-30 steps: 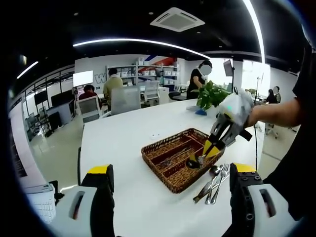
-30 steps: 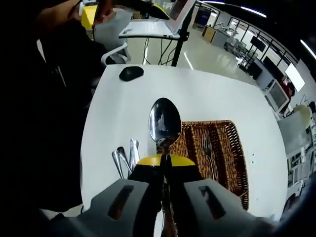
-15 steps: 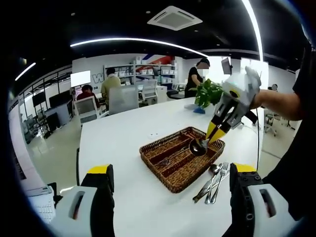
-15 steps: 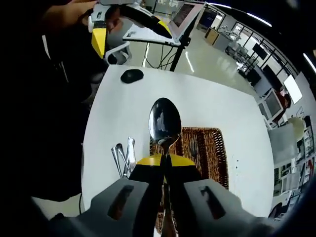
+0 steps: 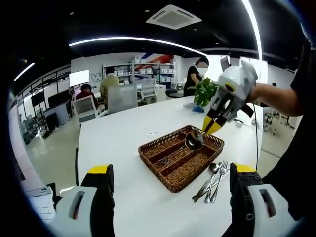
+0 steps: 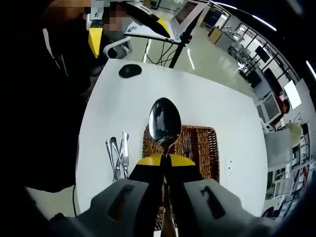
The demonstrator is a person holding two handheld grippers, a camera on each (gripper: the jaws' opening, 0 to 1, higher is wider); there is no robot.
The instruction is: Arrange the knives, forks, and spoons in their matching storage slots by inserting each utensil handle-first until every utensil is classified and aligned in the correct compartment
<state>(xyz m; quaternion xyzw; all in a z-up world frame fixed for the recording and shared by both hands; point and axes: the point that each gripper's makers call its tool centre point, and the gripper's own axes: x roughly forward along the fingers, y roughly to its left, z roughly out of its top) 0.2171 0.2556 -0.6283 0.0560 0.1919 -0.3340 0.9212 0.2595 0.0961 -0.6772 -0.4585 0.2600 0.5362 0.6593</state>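
Note:
A brown wicker tray (image 5: 148,159) with long slots lies on the white table (image 5: 118,143); a fork (image 5: 170,158) rests in one slot. My right gripper (image 5: 211,127) hangs above the tray's far end, shut on a metal spoon (image 5: 193,141) with its bowl pointing out. In the right gripper view the spoon (image 6: 164,122) sticks up from my shut right gripper (image 6: 165,159), over the tray (image 6: 205,148) and the fork (image 6: 186,145). Loose cutlery (image 5: 213,180) lies beside the tray, seen again as the cutlery (image 6: 116,153). My left gripper (image 5: 170,190) stands open, low over the near table.
A black mouse (image 6: 129,71) sits at the table's far end near a laptop on a stand (image 6: 160,24). A potted plant (image 5: 206,94) stands behind the tray. Several people sit or stand at desks and chairs (image 5: 123,98) beyond the table.
My right gripper has lifted the spoon up and back over the tray's far end. The left gripper has stayed in place.

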